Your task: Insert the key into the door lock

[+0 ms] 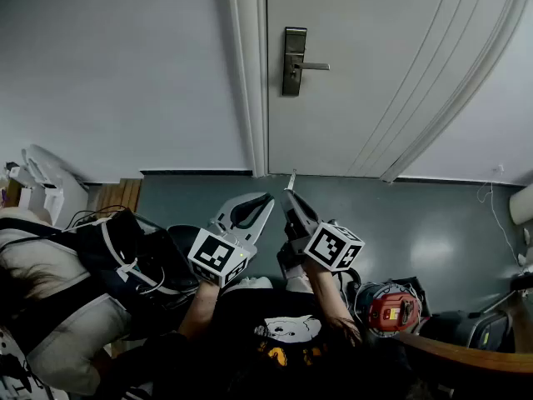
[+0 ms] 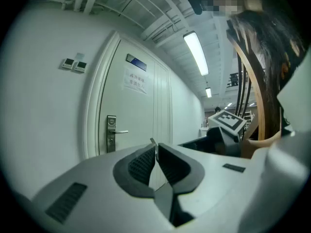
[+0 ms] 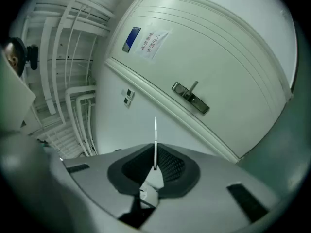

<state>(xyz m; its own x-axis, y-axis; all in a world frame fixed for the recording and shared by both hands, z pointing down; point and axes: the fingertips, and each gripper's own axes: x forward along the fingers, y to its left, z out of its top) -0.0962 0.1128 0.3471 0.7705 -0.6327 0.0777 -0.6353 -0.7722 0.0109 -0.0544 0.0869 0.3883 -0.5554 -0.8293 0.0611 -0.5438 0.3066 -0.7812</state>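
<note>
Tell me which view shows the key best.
The right gripper view: the key stands edge-on between the right gripper's jaws. The head view shows only its small tip; the left gripper view barely a sliver, if that.

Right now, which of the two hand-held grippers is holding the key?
The right hand-held gripper: a thin key sticks out from between its shut jaws. The left hand-held gripper has its jaws shut with no such blade showing.

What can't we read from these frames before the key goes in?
- Keyhole: lock plate is too small in every view.
- Teeth of the key: blade sits edge-on in the right tool in the right gripper view and is tiny in the head view.
- Print on the door sign: too small and blurred in both gripper views.
</note>
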